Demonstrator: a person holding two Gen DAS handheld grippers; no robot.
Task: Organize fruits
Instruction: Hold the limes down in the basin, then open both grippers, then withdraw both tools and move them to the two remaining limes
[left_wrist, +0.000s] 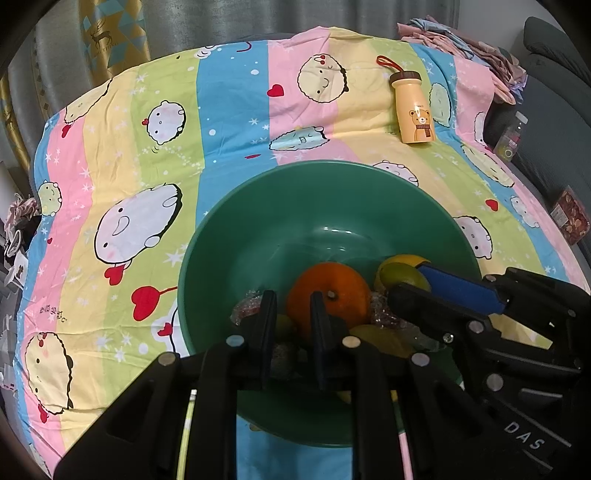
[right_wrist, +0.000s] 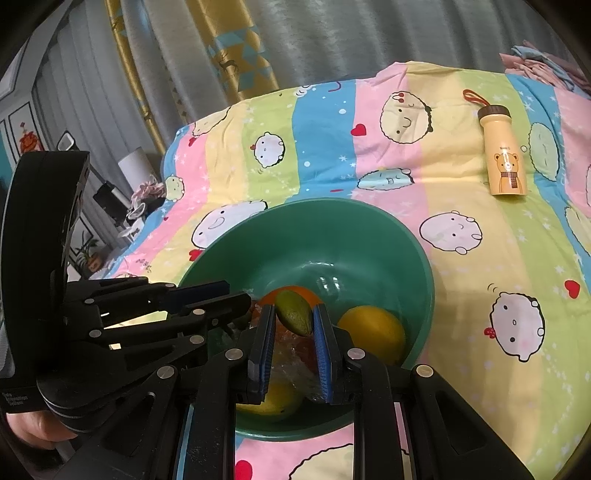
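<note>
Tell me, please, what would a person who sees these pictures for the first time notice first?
First, the green bowl in the middle of the striped cartoon bedsheet, with an orange and yellow fruits in it. Next, the right hand-held gripper over the bowl, shut on a small green lemon-shaped fruit. Far right on the sheet lies a yellow bear bottle.

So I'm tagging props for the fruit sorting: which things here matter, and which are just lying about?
Job:
green bowl
orange
small green fruit in right gripper
yellow fruit
left gripper

Lying about:
bear bottle
clothes pile
</note>
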